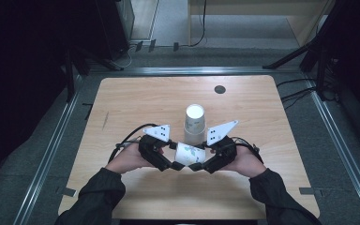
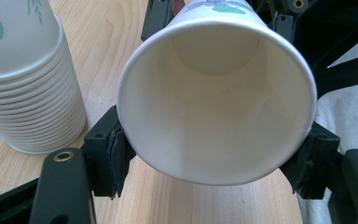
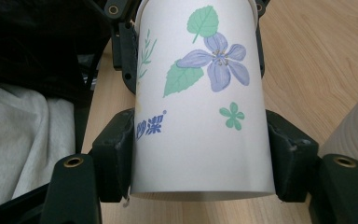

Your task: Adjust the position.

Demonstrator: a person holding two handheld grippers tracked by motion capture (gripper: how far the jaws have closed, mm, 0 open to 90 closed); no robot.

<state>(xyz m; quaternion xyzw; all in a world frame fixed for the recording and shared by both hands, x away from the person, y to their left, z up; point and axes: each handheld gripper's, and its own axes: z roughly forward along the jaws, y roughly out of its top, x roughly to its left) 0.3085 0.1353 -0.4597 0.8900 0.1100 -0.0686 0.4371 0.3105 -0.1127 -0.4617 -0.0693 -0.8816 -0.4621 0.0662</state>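
High view: you've got the cup [image 1: 189,155] sideways at lower centre, below the stack [image 1: 194,124], both grippers' fingers pinching its ends. Probably mid-handover; next, one side lets go.

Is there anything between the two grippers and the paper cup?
Nothing visible. The left gripper clamps the paper cup near its open rim, the right gripper near its base. The cup stack stands behind, apart.

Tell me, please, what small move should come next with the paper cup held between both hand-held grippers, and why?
Probably open the left hand-held gripper and draw it back: the paper cup is clamped at its rim by the left and near its base by the right hand-held gripper, so one grip is enough to carry it from the stack of cups.
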